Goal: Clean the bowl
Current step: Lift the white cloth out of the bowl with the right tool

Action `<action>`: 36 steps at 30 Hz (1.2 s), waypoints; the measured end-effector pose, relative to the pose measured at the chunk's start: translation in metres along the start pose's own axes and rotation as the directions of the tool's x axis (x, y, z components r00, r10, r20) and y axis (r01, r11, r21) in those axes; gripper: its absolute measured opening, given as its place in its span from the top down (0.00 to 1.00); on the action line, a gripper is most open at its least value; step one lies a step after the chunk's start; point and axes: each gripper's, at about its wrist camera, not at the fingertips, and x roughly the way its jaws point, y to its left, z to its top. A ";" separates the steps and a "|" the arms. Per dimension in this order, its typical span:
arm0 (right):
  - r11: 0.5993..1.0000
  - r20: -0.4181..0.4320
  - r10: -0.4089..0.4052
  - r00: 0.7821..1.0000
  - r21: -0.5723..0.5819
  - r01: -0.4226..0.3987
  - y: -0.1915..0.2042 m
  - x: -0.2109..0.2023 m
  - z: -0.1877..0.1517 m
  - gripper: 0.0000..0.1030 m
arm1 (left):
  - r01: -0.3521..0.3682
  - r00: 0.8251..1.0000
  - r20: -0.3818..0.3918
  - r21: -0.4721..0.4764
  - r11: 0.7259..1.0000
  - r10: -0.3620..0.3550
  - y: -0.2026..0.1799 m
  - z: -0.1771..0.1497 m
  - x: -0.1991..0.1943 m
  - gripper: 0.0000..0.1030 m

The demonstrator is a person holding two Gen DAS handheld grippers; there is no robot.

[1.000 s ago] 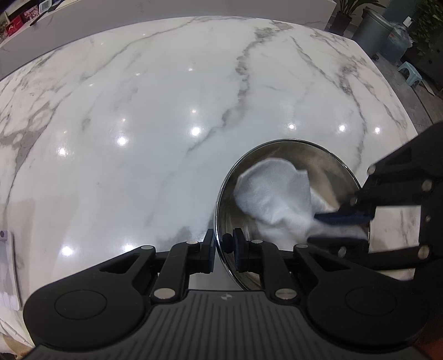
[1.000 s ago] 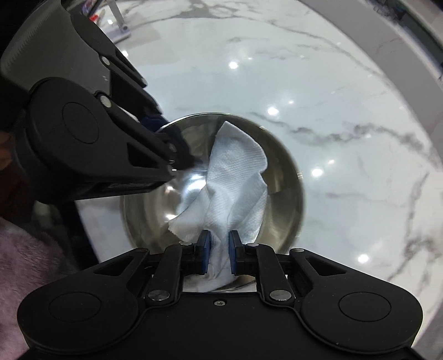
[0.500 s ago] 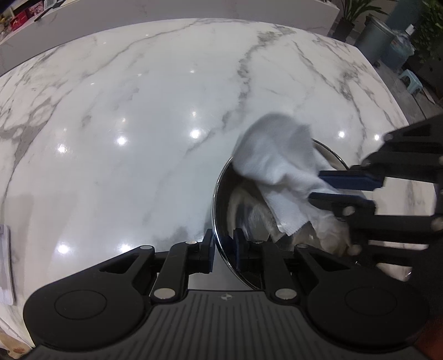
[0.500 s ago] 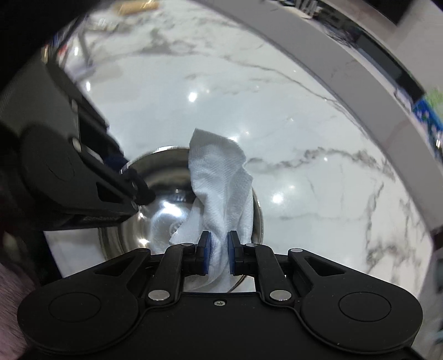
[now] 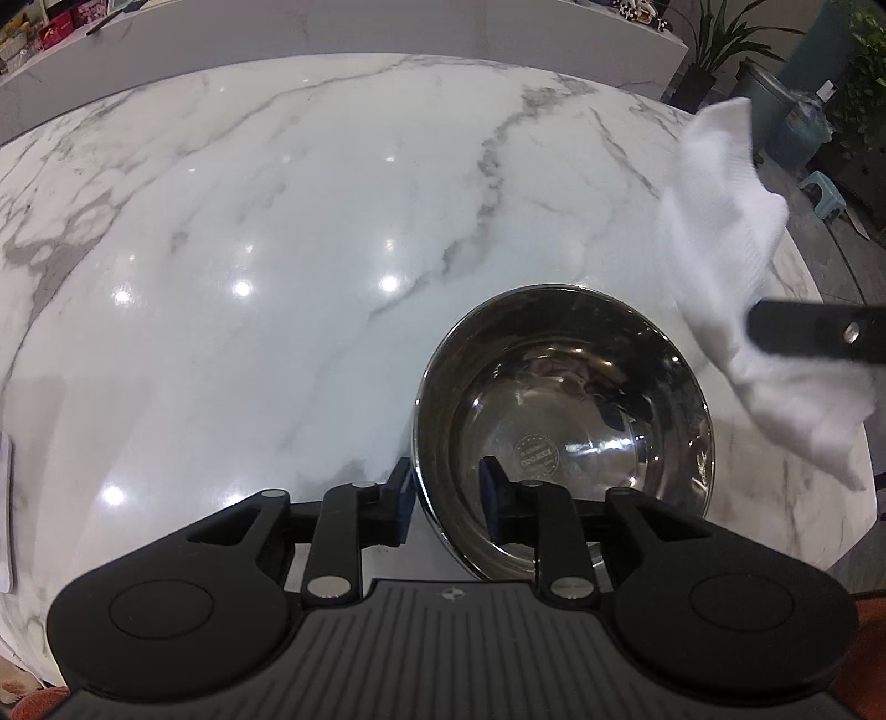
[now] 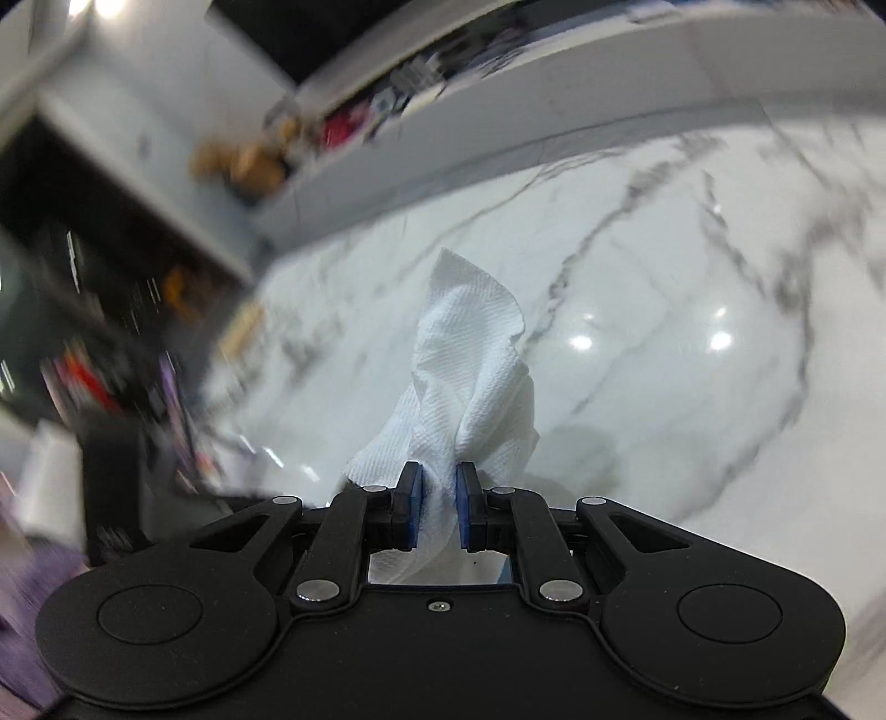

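Observation:
A shiny steel bowl stands empty on the white marble table. My left gripper straddles the bowl's near rim, one finger outside and one inside, with its jaws parted wider than the rim and not pinching it. My right gripper is shut on a crumpled white paper towel. In the left wrist view the towel hangs up and to the right of the bowl, clear of it, with a black finger of the right gripper across it.
A white object lies at the table's left edge. A raised grey ledge runs along the far side. Bins, a plant and a small stool stand on the floor at the right. The right wrist view is motion-blurred.
My right gripper has lifted the paper towel out of the bowl and carried it up and to the right. My left gripper's jaws have opened around the bowl's rim.

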 end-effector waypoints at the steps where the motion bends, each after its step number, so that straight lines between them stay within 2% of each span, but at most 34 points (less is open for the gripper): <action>1: 0.999 0.027 0.022 0.999 0.044 -0.023 -0.008 -0.001 -0.001 0.89 | 0.002 1.000 0.000 -0.007 1.000 -0.002 0.000 0.000 0.000 0.76; 6: 0.969 0.133 0.091 0.987 0.216 -0.118 -0.039 -0.010 -0.012 0.89 | 0.025 1.000 0.002 -0.061 0.998 -0.025 0.005 -0.002 -0.003 0.76; 9: 0.936 0.178 0.121 0.976 0.308 -0.172 -0.060 -0.009 -0.023 0.89 | 0.031 1.000 0.008 -0.077 0.997 -0.030 0.007 -0.002 -0.005 0.76; 14: 0.865 0.217 0.189 0.958 0.426 -0.267 -0.096 0.001 -0.041 0.89 | 0.033 0.999 0.022 -0.090 0.995 -0.031 0.009 -0.003 -0.008 0.76; 18: 0.827 0.228 0.206 0.951 0.479 -0.294 -0.111 0.009 -0.045 0.89 | 0.029 0.999 0.026 -0.092 0.995 -0.026 0.009 -0.004 -0.009 0.76; 23: 0.818 0.202 0.213 0.956 0.498 -0.288 -0.118 0.020 -0.045 0.89 | 0.009 1.000 0.023 -0.076 0.997 -0.008 0.004 -0.008 -0.011 0.76; 30: 0.844 0.135 0.203 0.970 0.478 -0.243 -0.109 0.041 -0.041 0.89 | -0.015 1.000 0.014 -0.071 0.997 0.016 0.000 -0.008 -0.010 0.80; 36: 0.853 0.120 0.187 0.975 0.472 -0.222 -0.109 0.050 -0.039 0.89 | -0.026 1.000 0.012 -0.067 0.997 0.027 -0.002 -0.009 -0.011 0.80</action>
